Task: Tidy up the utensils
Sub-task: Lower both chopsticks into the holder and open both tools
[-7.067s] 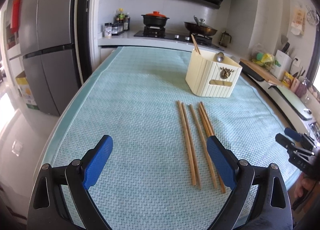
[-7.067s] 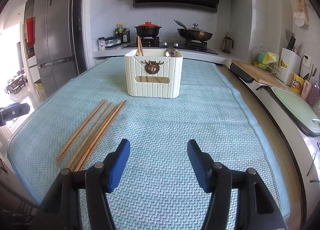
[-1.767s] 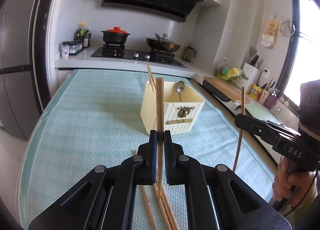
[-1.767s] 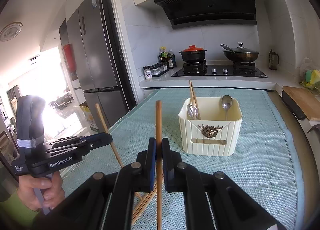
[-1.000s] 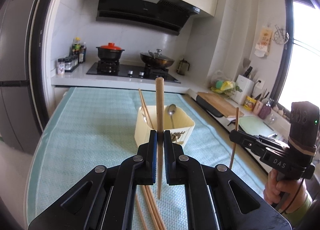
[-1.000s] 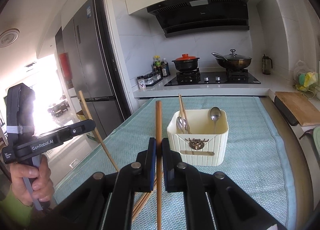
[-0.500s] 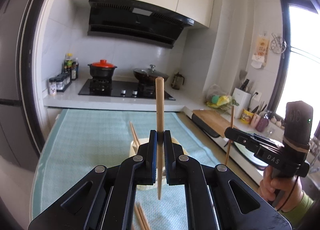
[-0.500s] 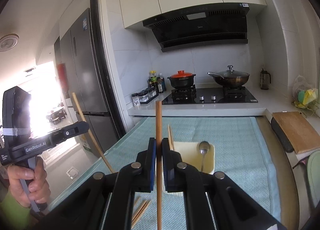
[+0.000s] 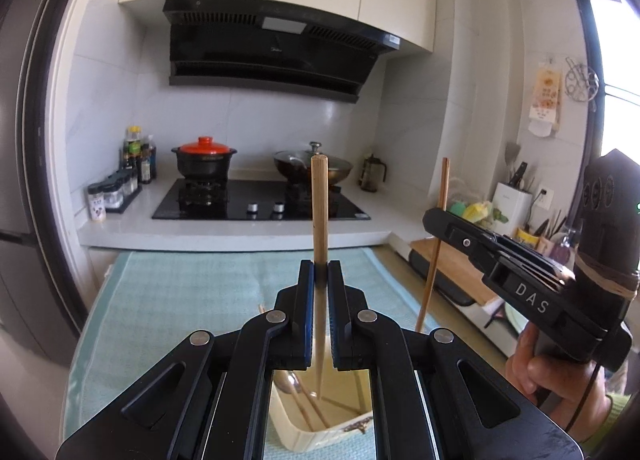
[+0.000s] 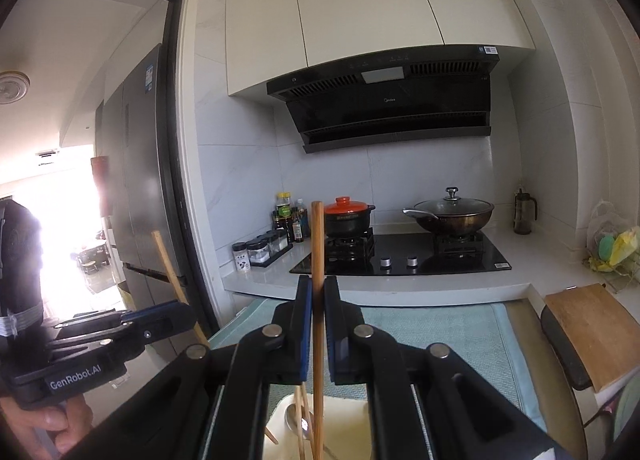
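Observation:
My left gripper (image 9: 320, 272) is shut on a wooden chopstick (image 9: 319, 212), held upright with its thin tip over the open top of the cream utensil holder (image 9: 320, 434). The holder has a spoon (image 9: 286, 384) and chopsticks inside. My right gripper (image 10: 318, 288) is shut on a second upright chopstick (image 10: 317, 244), its lower end above the same holder (image 10: 348, 412). The right gripper also shows in the left wrist view (image 9: 432, 220), and the left gripper in the right wrist view (image 10: 184, 308).
The holder stands on a teal mat (image 9: 192, 292). Behind it is a counter with a hob (image 9: 260, 204), a red-lidded pot (image 9: 204, 160), a wok (image 9: 312, 168) and spice jars (image 9: 112, 196). A cutting board (image 10: 592, 324) lies right; a fridge (image 10: 136, 180) stands left.
Both grippers have moved forward and higher over the holder, each still gripping its chopstick; the holder has slid to the bottom of both views.

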`<control>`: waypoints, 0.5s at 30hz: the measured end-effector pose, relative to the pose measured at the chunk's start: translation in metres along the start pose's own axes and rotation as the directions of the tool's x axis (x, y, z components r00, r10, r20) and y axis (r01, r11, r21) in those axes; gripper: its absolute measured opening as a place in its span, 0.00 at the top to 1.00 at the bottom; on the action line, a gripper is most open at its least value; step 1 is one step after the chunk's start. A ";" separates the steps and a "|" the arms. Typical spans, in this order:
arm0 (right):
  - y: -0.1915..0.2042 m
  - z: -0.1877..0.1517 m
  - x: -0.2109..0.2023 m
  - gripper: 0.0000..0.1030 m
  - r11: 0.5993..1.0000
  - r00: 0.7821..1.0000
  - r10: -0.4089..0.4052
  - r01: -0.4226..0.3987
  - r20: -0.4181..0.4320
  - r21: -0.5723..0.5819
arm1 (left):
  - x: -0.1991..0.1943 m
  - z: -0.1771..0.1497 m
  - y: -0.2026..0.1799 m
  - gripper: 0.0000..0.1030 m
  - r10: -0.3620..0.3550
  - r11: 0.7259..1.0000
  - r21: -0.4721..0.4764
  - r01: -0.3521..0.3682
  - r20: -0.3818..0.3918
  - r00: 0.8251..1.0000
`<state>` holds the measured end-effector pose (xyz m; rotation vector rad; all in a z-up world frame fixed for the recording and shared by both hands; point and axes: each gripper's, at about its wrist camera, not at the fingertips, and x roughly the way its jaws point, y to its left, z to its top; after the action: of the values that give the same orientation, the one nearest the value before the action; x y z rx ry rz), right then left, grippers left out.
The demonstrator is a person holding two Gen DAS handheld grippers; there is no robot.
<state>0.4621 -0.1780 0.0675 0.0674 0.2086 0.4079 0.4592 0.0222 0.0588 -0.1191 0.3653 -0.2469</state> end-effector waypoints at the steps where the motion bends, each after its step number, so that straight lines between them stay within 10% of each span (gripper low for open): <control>1: -0.003 -0.003 0.008 0.94 1.000 1.000 -0.007 0.007 -0.002 -0.003 | 0.008 -0.004 0.001 0.96 0.005 1.000 -0.001 -0.005 -0.008 1.000; 8: -0.027 -0.051 0.067 0.94 1.000 0.990 -0.002 0.006 -0.142 0.027 | 0.061 -0.039 0.016 0.96 0.025 0.999 -0.025 -0.029 -0.123 0.992; 15: -0.046 -0.104 0.113 0.93 0.997 0.932 0.021 0.008 -0.361 0.079 | 0.097 -0.064 0.022 0.95 0.024 0.999 -0.036 -0.035 -0.255 0.967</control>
<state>0.5592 -0.1726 -0.0598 0.0704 0.5892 0.4171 0.5281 0.0134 -0.0371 -0.1220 0.6274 -0.2260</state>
